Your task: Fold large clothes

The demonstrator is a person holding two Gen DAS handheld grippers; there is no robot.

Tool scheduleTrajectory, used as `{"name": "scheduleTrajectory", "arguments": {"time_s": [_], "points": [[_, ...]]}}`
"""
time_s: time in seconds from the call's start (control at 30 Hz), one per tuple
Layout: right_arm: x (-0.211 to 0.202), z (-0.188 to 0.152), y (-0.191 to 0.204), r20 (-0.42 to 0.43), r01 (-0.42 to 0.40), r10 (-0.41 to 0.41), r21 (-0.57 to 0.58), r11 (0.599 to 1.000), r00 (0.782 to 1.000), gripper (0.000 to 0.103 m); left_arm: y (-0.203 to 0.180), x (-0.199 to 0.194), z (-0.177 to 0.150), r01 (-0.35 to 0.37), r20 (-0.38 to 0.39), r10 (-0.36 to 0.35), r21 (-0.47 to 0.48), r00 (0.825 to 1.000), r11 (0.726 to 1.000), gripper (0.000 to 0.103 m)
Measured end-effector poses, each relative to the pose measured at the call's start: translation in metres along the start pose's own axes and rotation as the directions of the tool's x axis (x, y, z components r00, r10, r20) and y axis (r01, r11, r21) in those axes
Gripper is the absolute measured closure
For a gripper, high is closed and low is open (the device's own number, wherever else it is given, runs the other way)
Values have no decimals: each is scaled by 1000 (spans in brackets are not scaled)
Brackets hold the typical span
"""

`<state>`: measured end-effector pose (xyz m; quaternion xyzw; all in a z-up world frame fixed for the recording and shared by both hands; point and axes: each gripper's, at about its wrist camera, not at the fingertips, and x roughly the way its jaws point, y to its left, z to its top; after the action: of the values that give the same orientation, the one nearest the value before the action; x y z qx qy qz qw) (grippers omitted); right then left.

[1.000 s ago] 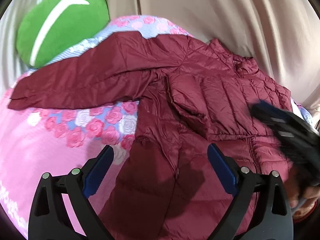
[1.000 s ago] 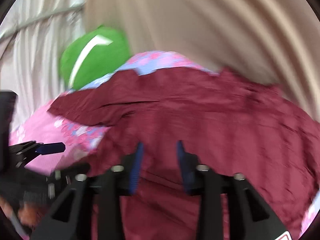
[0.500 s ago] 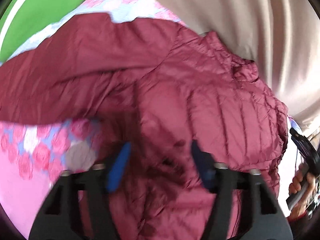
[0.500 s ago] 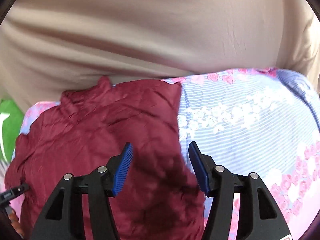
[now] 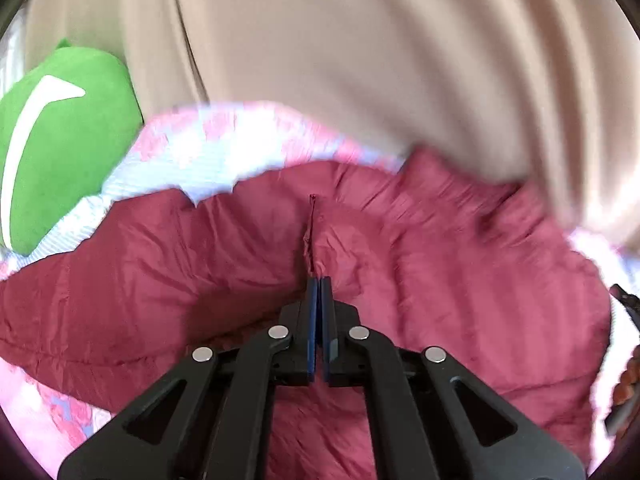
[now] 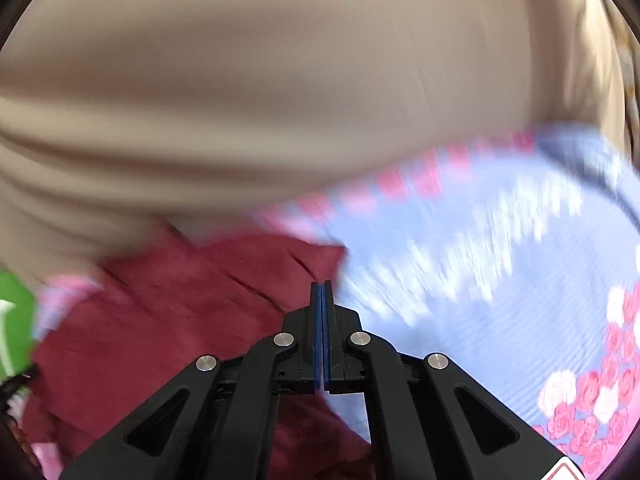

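A dark red quilted jacket (image 5: 460, 280) lies spread on a floral bedspread (image 5: 224, 152). My left gripper (image 5: 319, 280) is shut, pinching a thin raised fold of the jacket at its middle. In the right wrist view the jacket (image 6: 168, 320) fills the lower left. My right gripper (image 6: 322, 284) is shut at the jacket's right edge, where red fabric meets the blue striped bedspread (image 6: 500, 280). That view is blurred, so the fabric between its pads is not plainly visible.
A green cushion (image 5: 60, 140) with a white stripe lies at the far left of the bed. A beige curtain (image 5: 380, 60) hangs behind the bed. The right gripper's edge and a hand (image 5: 626, 368) show at the far right of the left wrist view.
Both grippers closed from wide open. The left one moved forward onto the jacket's middle and pinched a fold. The right one swung to the jacket's right edge and shut there.
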<state>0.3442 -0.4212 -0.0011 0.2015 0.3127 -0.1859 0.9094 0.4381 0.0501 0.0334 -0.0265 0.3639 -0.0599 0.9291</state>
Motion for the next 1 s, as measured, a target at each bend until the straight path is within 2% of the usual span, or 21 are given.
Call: {"name": "scheduleTrajectory", "arguments": {"time_s": [0.07, 0.13, 0.2, 0.27, 0.3, 0.33, 0.4, 0.43, 0.5, 0.53, 0.57, 0.6, 0.63, 0.73, 0.77, 0.83, 0.93, 1.0], "points": [[33, -14, -12, -117, 78, -77, 3, 997, 990, 103, -3, 39, -14, -57, -84, 58, 24, 995, 998, 103], [21, -18, -22, -69, 45, -41, 55, 998, 997, 103, 1, 47, -26, -58, -80, 59, 17, 995, 998, 102], [-6, -15, -26, 1, -17, 17, 79, 997, 1000, 100, 5, 36, -30, -35, -51, 35, 2, 998, 999, 100], [-35, -14, -19, 54, -77, 75, 33, 997, 996, 94, 10, 17, -32, 0, -26, 0, -11, 1000, 1000, 100], [-45, -15, -14, 65, -95, 94, 0, 996, 993, 94, 11, 6, -33, 12, -8, -12, -17, 1000, 1000, 94], [-54, -18, -4, 66, -119, 122, -48, 992, 990, 94, 11, -4, -35, 16, 9, -16, -21, 1000, 1000, 84], [-60, -25, 9, 38, -149, 155, -116, 982, 987, 94, 5, -24, -37, 48, 54, -47, -19, 997, 999, 76], [-55, -28, 21, 9, -163, 166, -149, 975, 986, 94, -2, -28, -39, 57, 57, -56, -10, 997, 998, 76], [-33, -41, 39, -48, -136, 129, -226, 965, 991, 94, -22, -18, -47, 84, 2, -85, 43, 996, 995, 74], [-22, -48, 43, -71, -109, 94, -257, 960, 993, 99, -29, -7, -51, 64, -23, -63, 71, 998, 995, 74], [-6, -53, 42, -95, -67, 42, -276, 959, 995, 103, -35, 9, -56, 18, -52, -12, 106, 999, 994, 74], [1, -58, 36, -99, -48, 22, -270, 962, 995, 103, -35, 17, -60, -2, -60, 9, 121, 998, 993, 74], [4, -58, 27, -102, -70, 47, -241, 968, 994, 103, -31, 25, -62, 2, -60, 5, 117, 998, 993, 74], [-8, -50, 11, -103, -35, 19, -151, 988, 994, 103, -23, 25, -63, 21, -56, -16, 91, 998, 996, 74], [-18, -48, 12, -88, -60, 47, -149, 987, 995, 103, -23, 25, -63, 11, -53, -6, 96, 999, 995, 74], [-24, -52, 22, -69, -59, 46, -206, 977, 997, 103, -25, 27, -65, -4, -37, 8, 105, 999, 994, 74], [9, -66, 27, -132, 26, -70, -306, 952, 989, 103, -28, 21, -67, 7, -28, -5, 100, 1000, 995, 73], [9, -69, 22, -127, 26, -64, -281, 959, 990, 103, -16, 14, -66, 18, -36, -16, 67, 999, 998, 73]]}}
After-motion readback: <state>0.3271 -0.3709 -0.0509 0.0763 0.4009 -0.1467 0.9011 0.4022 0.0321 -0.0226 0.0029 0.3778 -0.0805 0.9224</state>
